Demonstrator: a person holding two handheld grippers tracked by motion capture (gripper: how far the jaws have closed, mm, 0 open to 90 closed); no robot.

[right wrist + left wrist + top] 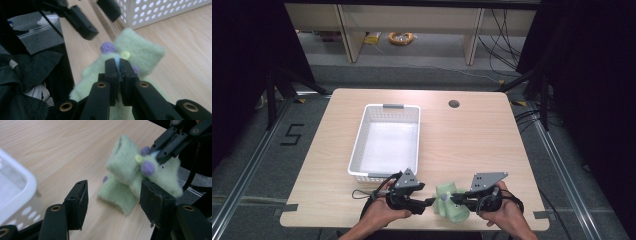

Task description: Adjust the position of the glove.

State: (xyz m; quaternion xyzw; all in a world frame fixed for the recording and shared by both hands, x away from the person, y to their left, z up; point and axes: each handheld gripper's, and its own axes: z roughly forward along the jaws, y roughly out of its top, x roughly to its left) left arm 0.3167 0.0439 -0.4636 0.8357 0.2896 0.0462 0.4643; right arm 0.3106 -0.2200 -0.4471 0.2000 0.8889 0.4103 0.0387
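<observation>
A pale green felt piece (451, 201) with purple pom-poms and a yellow-green button lies near the table's front edge, partly lifted. My right gripper (119, 65) is shut on its upper part beside the button, with green felt (143, 51) spreading out beyond and below the jaws. My left gripper (113, 195) stands open just in front of the felt piece (123, 170); the lower fold lies between its two pads and neither pad presses on it. From that side my right gripper (162, 155) pinches the felt at the top right. In the high view both grippers meet at the felt from left (428, 202) and right (456, 198).
A white perforated basket (362, 135) stands on the table just behind my left gripper, its near corner (20, 185) close by and its wall (162, 12) behind the felt. A cable hole (454, 104) sits at the table's back. Bare wood lies to the right.
</observation>
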